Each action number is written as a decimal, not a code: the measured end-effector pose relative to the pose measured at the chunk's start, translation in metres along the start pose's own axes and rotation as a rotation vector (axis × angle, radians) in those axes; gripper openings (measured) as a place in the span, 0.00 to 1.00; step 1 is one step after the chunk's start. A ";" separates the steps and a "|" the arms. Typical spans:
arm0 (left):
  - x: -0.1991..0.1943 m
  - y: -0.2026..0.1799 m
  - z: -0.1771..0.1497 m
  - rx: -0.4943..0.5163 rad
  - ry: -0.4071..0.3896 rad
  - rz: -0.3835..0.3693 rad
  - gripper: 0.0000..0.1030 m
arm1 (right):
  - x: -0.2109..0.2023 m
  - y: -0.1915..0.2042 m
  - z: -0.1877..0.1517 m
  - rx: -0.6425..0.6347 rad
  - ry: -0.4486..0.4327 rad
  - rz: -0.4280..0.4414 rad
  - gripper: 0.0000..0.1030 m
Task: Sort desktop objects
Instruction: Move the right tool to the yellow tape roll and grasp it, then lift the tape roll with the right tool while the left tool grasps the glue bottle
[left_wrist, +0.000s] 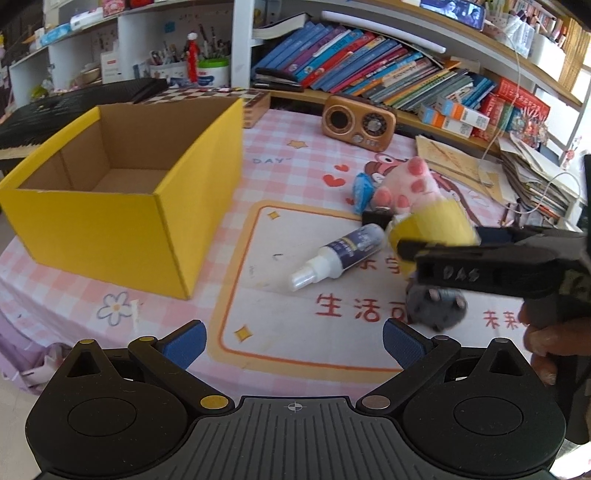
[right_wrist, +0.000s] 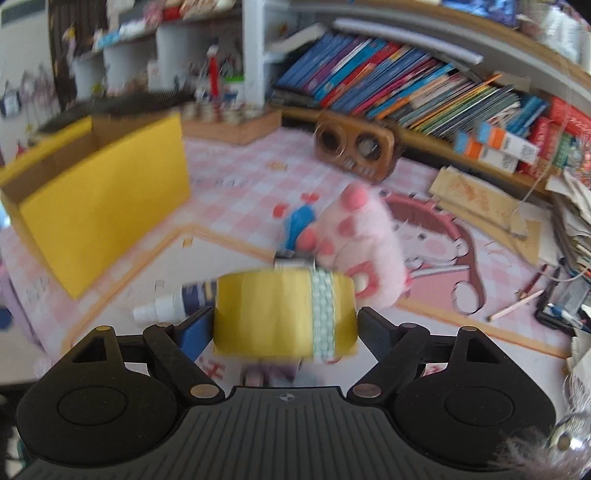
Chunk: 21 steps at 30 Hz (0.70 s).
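Note:
My right gripper (right_wrist: 286, 328) is shut on a yellow tape roll (right_wrist: 273, 314) and holds it above the mat; the left wrist view shows the roll (left_wrist: 432, 225) in that gripper (left_wrist: 417, 254) at right. My left gripper (left_wrist: 293, 339) is open and empty, low over the mat. An open yellow cardboard box (left_wrist: 122, 221) stands at left, also in the right wrist view (right_wrist: 99, 218). On the mat lie a spray bottle (left_wrist: 340, 254), a pink plush toy (left_wrist: 413, 184), a blue packet (left_wrist: 362, 188), a small black object (left_wrist: 376, 218) and a grey toy (left_wrist: 439, 306).
A wooden retro radio (left_wrist: 358, 122) stands at the back. Books (left_wrist: 388, 70) lean along the shelf behind. Papers and cardboard (left_wrist: 517, 170) pile up at right, with pencils (right_wrist: 517, 306). A chessboard box (left_wrist: 236, 99) and a black keyboard (left_wrist: 55, 107) lie behind the yellow box.

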<state>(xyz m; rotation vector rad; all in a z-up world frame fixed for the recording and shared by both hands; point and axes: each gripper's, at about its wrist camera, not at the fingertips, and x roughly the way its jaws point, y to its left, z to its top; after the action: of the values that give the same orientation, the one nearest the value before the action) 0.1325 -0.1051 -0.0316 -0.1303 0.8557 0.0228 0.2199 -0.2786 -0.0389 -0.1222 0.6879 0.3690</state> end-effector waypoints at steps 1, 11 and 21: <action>0.002 -0.002 0.001 0.004 0.001 -0.007 0.99 | -0.004 -0.004 0.002 0.016 -0.013 -0.006 0.79; 0.026 -0.030 0.011 0.079 0.025 -0.078 0.97 | -0.030 -0.055 0.000 0.175 -0.067 -0.109 0.79; 0.048 -0.046 0.025 0.161 0.016 -0.072 0.95 | -0.027 -0.084 -0.008 0.212 0.098 -0.122 0.79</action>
<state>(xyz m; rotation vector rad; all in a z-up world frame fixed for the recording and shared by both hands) 0.1858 -0.1494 -0.0469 -0.0099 0.8649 -0.1148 0.2271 -0.3662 -0.0285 0.0193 0.8077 0.1727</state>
